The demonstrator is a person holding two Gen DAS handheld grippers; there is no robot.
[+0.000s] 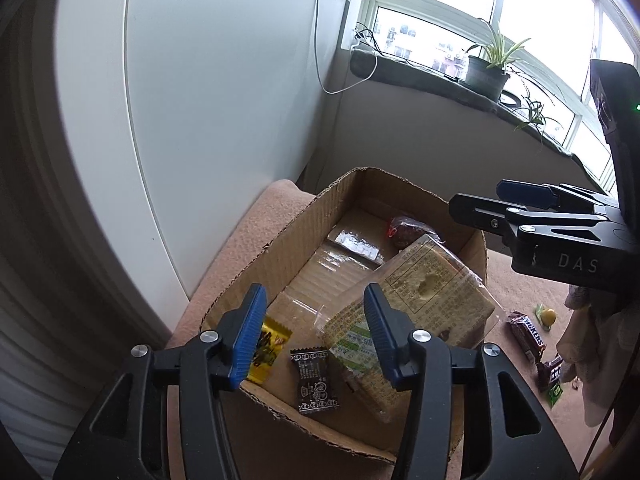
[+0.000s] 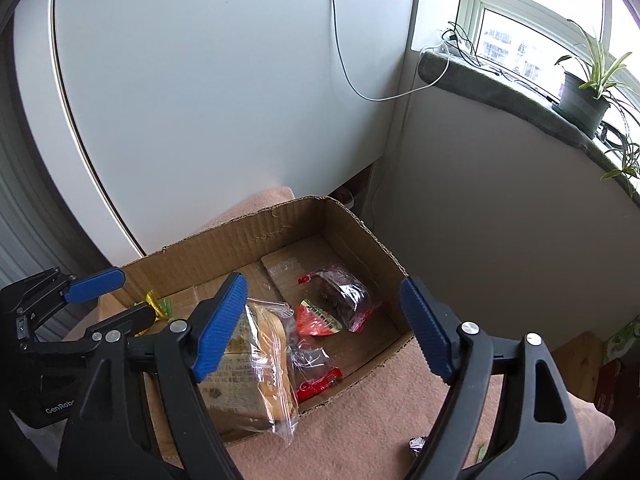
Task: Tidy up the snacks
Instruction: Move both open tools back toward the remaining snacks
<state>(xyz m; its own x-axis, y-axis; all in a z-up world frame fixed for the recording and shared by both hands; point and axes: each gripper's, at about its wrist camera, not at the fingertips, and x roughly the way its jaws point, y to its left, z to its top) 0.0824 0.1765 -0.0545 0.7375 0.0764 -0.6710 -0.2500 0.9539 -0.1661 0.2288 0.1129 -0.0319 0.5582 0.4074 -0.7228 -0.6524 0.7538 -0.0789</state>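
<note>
I hold my left hand-held gripper (image 1: pixel 314 334) over the near end of an open cardboard box (image 1: pixel 280 236) that sits on a peach-coloured blanket (image 1: pixel 256 228); its blue pads stand apart with nothing pressed between them. My right hand-held gripper (image 2: pixel 324 326) hangs over the same box with its pads spread wide, also empty. A large clear-wrapped bread loaf (image 2: pixel 256 364) lies tilted in the box, its long axis running from the near wall toward the far right corner, its printed label face up; the small print on it is too fine to read. Beside it lie a small dark packet with white printed figures (image 1: pixel 316 380), its long axis pointing roughly along the box, and a yellow packet (image 1: pixel 268 348) half hidden behind my left pad. Toward the far end rest a dark cake in clear wrap with red ends (image 2: pixel 344 292), a red wedge-shaped packet (image 2: pixel 316 320) and another clear wrapper with a red end (image 2: pixel 316 372). Outside the box, on the blanket, a brown Snickers bar (image 1: pixel 528 334) lies with part of its name readable, more dark wrappers beyond it cut off by my right tool. Letters "DAS" show on that tool's body, and "GenRob" on the left one. A potted plant (image 1: pixel 490 68) stands on the windowsill (image 1: pixel 440 80).
</note>
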